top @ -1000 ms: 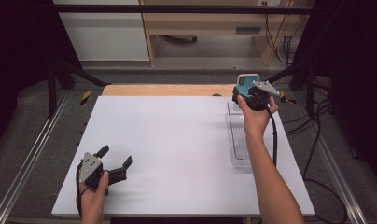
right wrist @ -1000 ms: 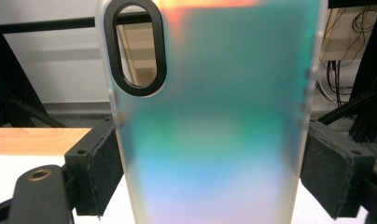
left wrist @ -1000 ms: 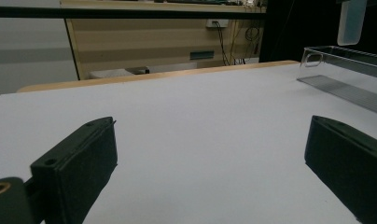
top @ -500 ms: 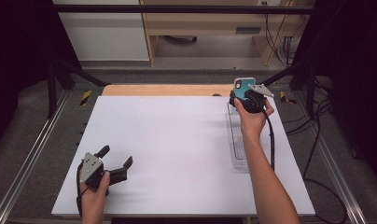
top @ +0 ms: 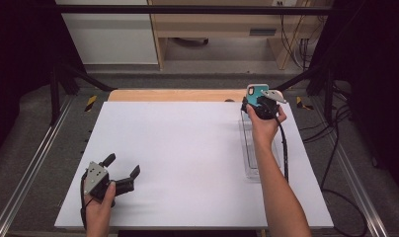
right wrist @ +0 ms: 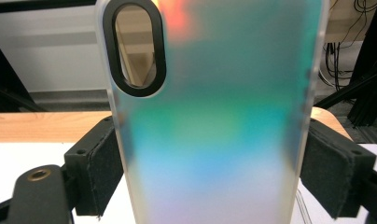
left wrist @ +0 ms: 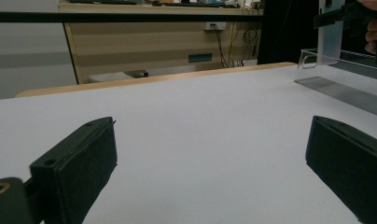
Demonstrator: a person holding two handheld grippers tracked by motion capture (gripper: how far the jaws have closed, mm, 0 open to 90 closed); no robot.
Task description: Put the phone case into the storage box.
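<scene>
Right gripper view: phone case (right wrist: 214,121) pinched upright between right gripper (right wrist: 210,172) pads, over clear tray (top: 259,148) at two o'clock; left gripper (top: 122,173) spread wide, empty, seven o'clock.

phone case (top: 255,92) above tray (top: 259,158), table's right

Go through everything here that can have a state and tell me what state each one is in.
Phone case: upright, clamped by its edges, held above the far end of the tray.
Right hand-held gripper: shut on the phone case.
Left hand-held gripper: open, nothing between its jaws, low over the table.
Clear tray: lying flat on the white table.
</scene>
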